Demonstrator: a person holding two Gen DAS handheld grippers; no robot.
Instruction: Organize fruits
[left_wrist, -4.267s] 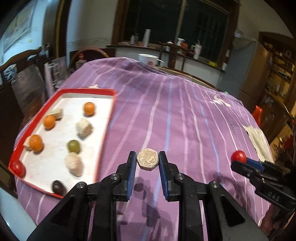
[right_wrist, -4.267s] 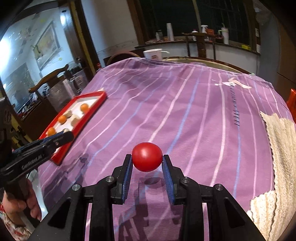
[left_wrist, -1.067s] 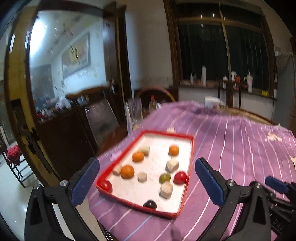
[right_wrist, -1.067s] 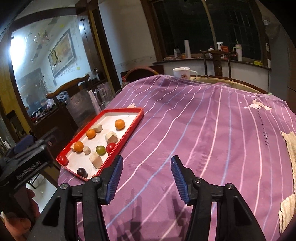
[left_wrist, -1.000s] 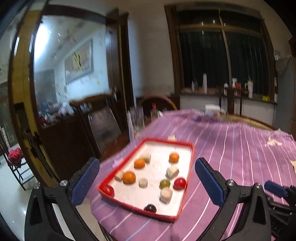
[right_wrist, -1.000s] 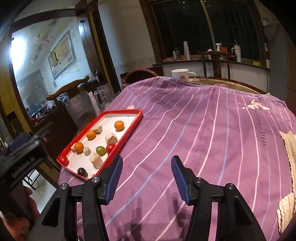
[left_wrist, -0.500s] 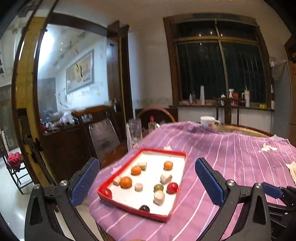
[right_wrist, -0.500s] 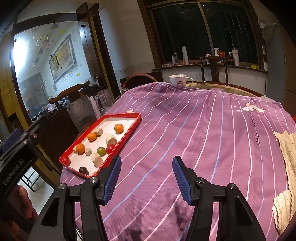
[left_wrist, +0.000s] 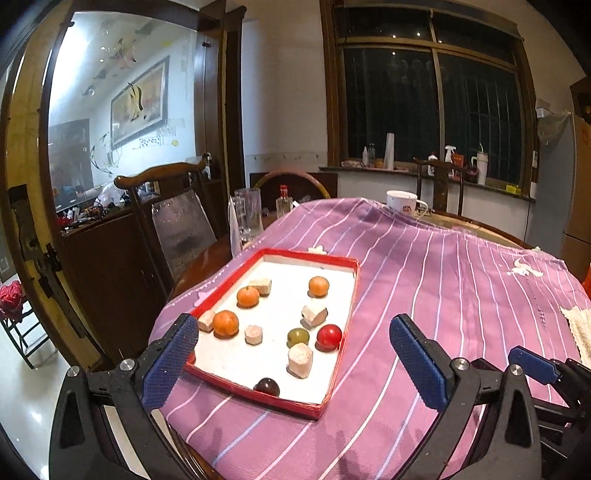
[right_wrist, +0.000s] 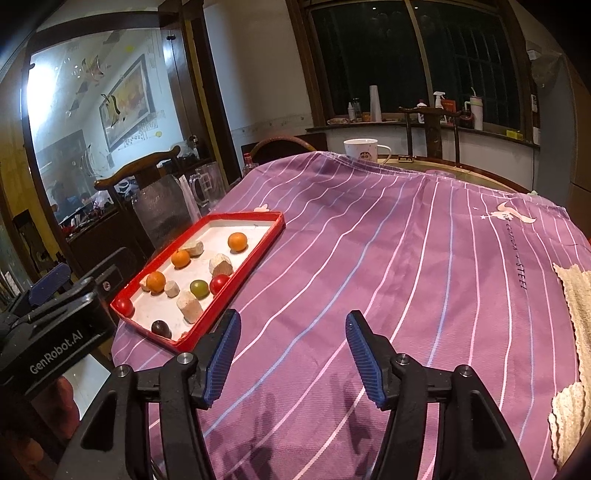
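Observation:
A red-rimmed tray (left_wrist: 349, 306) lies on the purple striped tablecloth (left_wrist: 443, 295) at the table's left edge; the tray also shows in the right wrist view (right_wrist: 255, 258). In it lie three oranges, two red fruits (left_wrist: 329, 336), a green fruit (left_wrist: 298, 336), a dark plum (left_wrist: 266, 386) and several beige pieces (left_wrist: 300, 359). My left gripper (left_wrist: 293, 363) is wide open and empty, held back above the tray's near end. My right gripper (right_wrist: 291, 349) is open and empty over bare cloth, right of the tray.
A white mug (right_wrist: 360, 149) stands at the table's far edge. A beige crocheted mat (right_wrist: 572, 332) lies at the right edge. Glass mugs (left_wrist: 245, 216), a bottle and a wooden chair (left_wrist: 166, 221) stand left of the table.
Since 4.3 s ago both grippers let go: the beige piece and the red fruit now lie in the tray. Over the last second both grippers drew back and rose slightly, staying open.

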